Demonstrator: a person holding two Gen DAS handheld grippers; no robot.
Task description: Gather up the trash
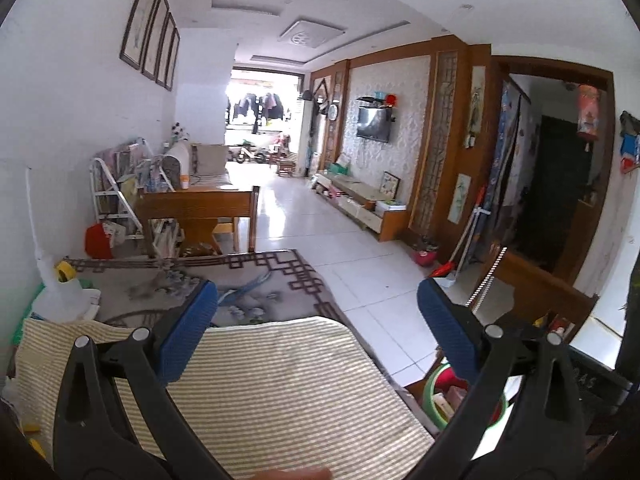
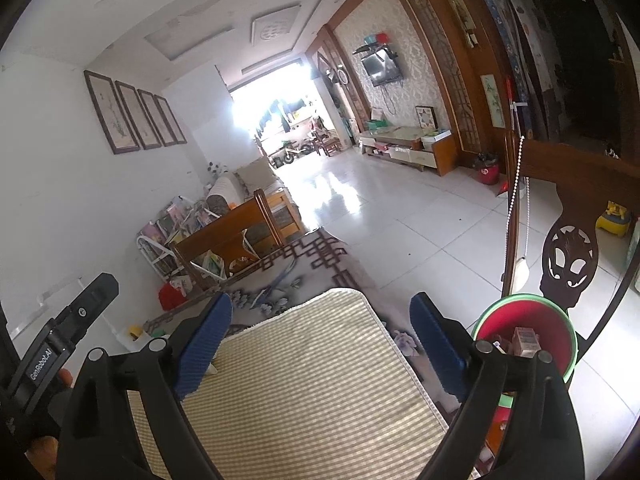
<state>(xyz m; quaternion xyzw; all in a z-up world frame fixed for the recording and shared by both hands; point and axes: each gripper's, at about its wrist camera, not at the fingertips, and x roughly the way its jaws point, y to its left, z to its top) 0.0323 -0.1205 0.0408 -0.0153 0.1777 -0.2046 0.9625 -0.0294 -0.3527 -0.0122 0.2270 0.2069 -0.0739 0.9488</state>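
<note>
White "GenRobot.AI" lettering marks the left gripper (image 2: 76,320) beside the striped mat (image 2: 304,380).

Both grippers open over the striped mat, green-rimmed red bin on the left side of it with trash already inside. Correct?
One thing is wrong: the bin sits to the right of the striped mat, not the left, as the right wrist view shows. Both the left gripper and right gripper are open over the mat, and trash is already inside the bin.
</note>
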